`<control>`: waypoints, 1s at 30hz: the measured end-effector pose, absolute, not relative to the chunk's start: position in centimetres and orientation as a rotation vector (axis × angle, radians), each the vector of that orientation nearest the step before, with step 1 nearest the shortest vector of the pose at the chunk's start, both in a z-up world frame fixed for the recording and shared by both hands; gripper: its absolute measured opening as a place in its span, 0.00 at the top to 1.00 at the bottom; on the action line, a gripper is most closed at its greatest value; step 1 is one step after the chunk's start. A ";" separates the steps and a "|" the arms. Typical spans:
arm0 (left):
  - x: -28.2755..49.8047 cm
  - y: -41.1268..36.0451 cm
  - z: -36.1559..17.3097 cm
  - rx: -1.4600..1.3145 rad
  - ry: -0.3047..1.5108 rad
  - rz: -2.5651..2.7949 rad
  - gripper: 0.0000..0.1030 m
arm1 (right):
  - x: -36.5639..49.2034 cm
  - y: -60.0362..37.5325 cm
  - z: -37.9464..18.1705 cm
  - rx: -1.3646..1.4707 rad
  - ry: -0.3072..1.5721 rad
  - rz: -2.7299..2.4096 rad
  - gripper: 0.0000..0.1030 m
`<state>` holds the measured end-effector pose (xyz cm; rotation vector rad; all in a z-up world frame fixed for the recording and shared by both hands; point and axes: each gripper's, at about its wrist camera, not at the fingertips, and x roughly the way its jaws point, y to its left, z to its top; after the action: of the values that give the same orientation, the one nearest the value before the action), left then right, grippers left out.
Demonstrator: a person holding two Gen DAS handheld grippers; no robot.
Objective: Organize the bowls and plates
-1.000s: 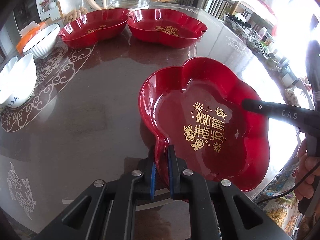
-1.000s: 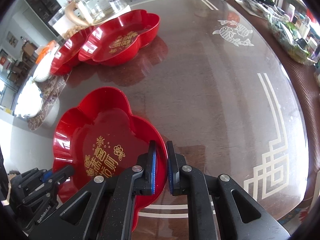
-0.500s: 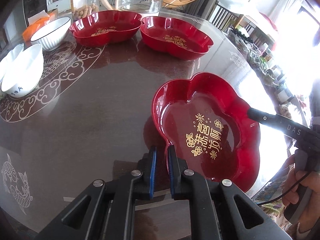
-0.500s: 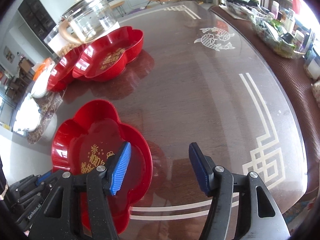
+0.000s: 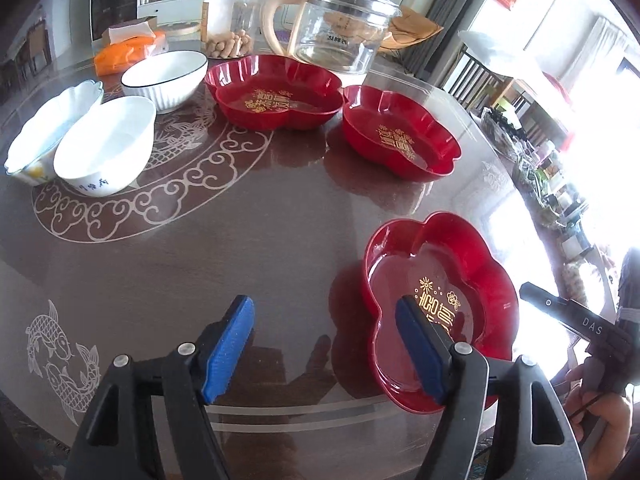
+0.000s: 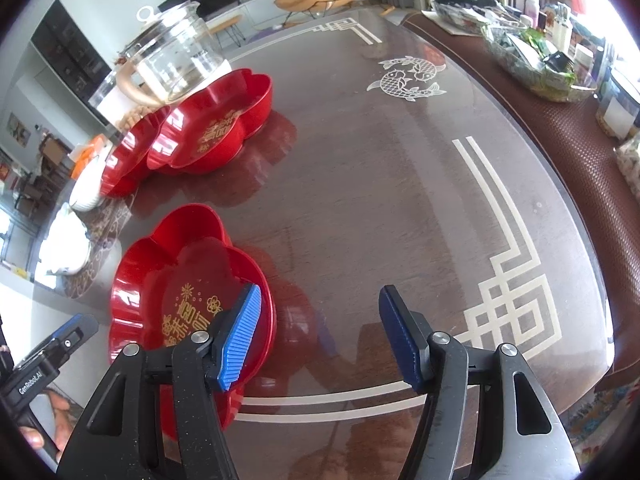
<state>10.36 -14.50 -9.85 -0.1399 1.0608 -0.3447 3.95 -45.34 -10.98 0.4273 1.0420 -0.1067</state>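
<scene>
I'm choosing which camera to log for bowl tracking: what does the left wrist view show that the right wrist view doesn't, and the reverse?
Only the left wrist view shows the three white bowls clearly, plus the snack jar and the orange packet.

Only the right wrist view shows the table's square key-pattern corner and the cluttered tray.

Both show the near red plate on the table, released, two more red plates beyond, the glass pot, and both grippers, left gripper and right gripper, open.

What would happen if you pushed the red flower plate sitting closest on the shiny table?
The nearest red plate would probably slide easily, since it looks like smooth, glossy plastic on a polished table. It seems light and stiff, so it would likely keep its shape. Its flat bottom and low scalloped rim suggest it would skid, not tip or roll.
</scene>
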 end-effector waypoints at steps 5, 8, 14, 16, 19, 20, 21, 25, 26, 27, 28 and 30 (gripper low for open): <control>10.2 -12.0 -8.2 -0.148 1.008 -0.291 0.22 | 3.4 -45.4 -9.5 0.464 1.001 -0.091 0.37; 9.7 -11.2 -7.3 -0.089 0.975 -0.270 0.21 | 3.0 -45.1 -8.8 0.471 0.996 -0.097 0.36; 7.6 -10.1 -5.5 0.068 0.849 -0.253 0.19 | 1.7 -41.5 -6.5 0.302 0.966 -0.154 0.36; 6.9 -9.6 -4.8 0.075 0.817 -0.255 0.16 | 1.0 -39.9 -5.7 0.248 0.930 -0.162 0.35; 5.8 -8.8 -3.8 0.055 0.775 -0.274 0.11 | -0.2 -37.2 -4.7 0.189 0.869 -0.168 0.33; 5.4 -8.5 -3.5 0.048 0.764 -0.280 0.10 | -0.6 -36.3 -4.5 0.175 0.852 -0.166 0.33; 5.1 -8.3 -3.2 0.044 0.753 -0.285 0.09 | -0.8 -35.5 -4.3 0.166 0.841 -0.161 0.32; 4.4 -7.6 -2.5 0.027 0.736 -0.289 0.09 | -1.7 -32.6 -3.9 0.152 0.814 -0.129 0.32; 4.2 -7.4 -2.4 0.021 0.735 -0.287 0.09 | -1.9 -32.0 -3.8 0.148 0.808 -0.123 0.32; 4.1 -7.1 -2.4 0.015 0.734 -0.286 0.09 | -2.2 -31.4 -3.6 0.146 0.800 -0.119 0.32; 4.0 -6.9 -2.4 0.008 0.734 -0.284 0.09 | -2.5 -30.8 -3.4 0.144 0.789 -0.114 0.32; 3.9 -6.5 -2.4 -0.007 0.737 -0.282 0.09 | -3.1 -29.6 -3.0 0.140 0.763 -0.105 0.32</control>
<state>3.86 -6.52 -2.44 -0.0071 0.7366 -0.2820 -3.11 -29.64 -3.00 0.1401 0.7631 -0.1047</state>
